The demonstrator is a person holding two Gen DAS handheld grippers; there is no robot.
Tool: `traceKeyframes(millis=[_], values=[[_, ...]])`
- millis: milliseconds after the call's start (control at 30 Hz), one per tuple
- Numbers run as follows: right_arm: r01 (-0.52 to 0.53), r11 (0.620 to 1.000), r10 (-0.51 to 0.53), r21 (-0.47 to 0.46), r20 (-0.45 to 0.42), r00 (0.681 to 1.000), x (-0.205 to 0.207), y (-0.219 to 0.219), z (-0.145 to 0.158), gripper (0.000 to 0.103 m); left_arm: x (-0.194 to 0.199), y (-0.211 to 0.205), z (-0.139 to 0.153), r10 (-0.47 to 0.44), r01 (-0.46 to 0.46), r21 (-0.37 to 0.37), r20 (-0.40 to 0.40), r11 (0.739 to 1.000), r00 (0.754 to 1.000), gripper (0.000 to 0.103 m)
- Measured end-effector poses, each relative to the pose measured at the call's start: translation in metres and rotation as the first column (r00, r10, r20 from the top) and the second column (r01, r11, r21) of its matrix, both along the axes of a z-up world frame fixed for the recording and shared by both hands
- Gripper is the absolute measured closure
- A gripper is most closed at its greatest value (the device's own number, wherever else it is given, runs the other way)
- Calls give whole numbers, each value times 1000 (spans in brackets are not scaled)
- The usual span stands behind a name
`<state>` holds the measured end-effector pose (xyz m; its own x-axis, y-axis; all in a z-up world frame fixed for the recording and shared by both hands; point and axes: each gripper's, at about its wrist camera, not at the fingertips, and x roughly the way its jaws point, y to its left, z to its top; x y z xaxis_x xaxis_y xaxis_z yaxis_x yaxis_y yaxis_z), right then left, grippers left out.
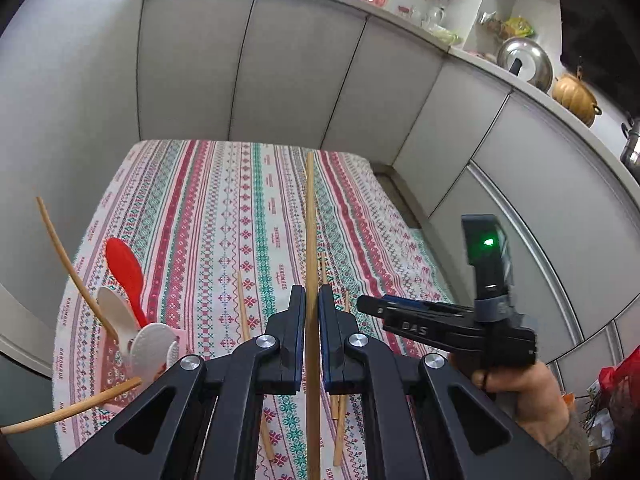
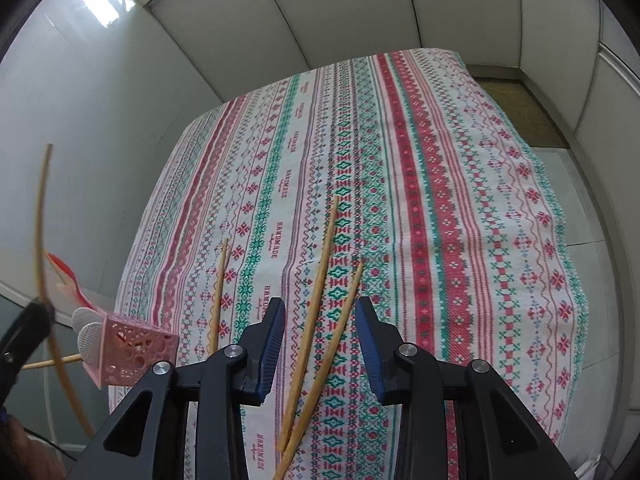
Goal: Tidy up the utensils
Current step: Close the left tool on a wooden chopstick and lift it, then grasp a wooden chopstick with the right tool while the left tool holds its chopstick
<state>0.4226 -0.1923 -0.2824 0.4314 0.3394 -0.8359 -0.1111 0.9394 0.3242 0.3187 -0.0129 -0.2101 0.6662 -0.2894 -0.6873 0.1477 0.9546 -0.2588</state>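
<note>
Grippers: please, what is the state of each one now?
Left gripper: shut on one wooden chopstick.
Right gripper: open, holding nothing; two chopsticks on the cloth lie between its fingers.

Red, green and pale wood against grey

The tablecloth (image 2: 400, 184) is white with lengthwise bands of red, teal-green and pink cross-stitch motifs and small dark "HANDMADE" lettering; the chopsticks lying on it (image 2: 320, 280) are pale tan wood, as is the chopstick (image 1: 311, 240) between the left gripper's (image 1: 311, 308) black jaws with blue pads; the right gripper (image 2: 320, 320) is likewise black with ribbed blue pads; at the near left the utensil basket (image 2: 132, 354) is pink with round cut-outs, holding a red spoon (image 1: 126, 268) and white spoons (image 1: 150, 348); the cabinet panels (image 1: 280, 72) beyond are plain light grey.
</note>
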Motion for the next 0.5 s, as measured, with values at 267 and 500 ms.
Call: traceKeyframes(millis=[267,500], values=[[-22,1000,22,-8,-40,999,22,24,-21,74,-33,38,42,37,-29,-59,135,998,990,96],[-24,994,18,-108,-59,998,36,45,-40,80,-47,72,56,85,-69,-88,190,994,978,96]])
